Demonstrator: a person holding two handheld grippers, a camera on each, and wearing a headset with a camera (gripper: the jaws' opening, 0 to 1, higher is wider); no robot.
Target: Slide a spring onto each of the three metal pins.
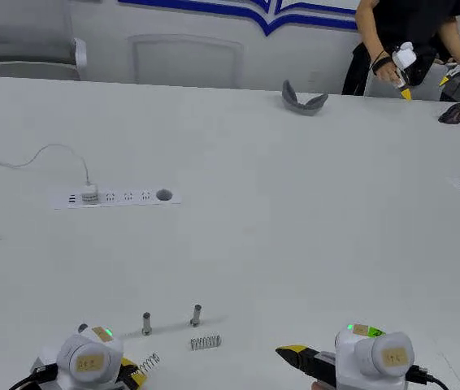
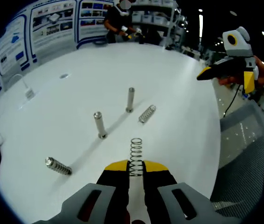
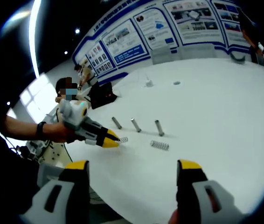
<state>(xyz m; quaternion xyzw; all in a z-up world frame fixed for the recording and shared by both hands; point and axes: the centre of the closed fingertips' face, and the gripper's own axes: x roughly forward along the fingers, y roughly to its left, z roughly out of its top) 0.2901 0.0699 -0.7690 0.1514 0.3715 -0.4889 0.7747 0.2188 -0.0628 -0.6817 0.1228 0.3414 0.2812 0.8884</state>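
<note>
Steel coil spring (image 2: pixel 135 150) pinched between left gripper (image 2: pixel 135 166) yellow-tipped jaws. Two upright metal pins (image 2: pixel 99 125) ahead on white table (image 2: pixel 178 88); second spring (image 2: pixel 147 113) beside farther pin. Right gripper (image 3: pixel 133 164) agape, empty.

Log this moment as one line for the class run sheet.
left gripper: shut on spring | right gripper: open, empty | sprung pin: one | bare pins: two | loose spring: on table near pins

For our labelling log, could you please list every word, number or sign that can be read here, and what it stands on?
Nothing can be read for certain.
Sticker on the left gripper: handwriting, too blurred.
Sticker on the right gripper: too blurred.
Wall posters: print too small.
</note>
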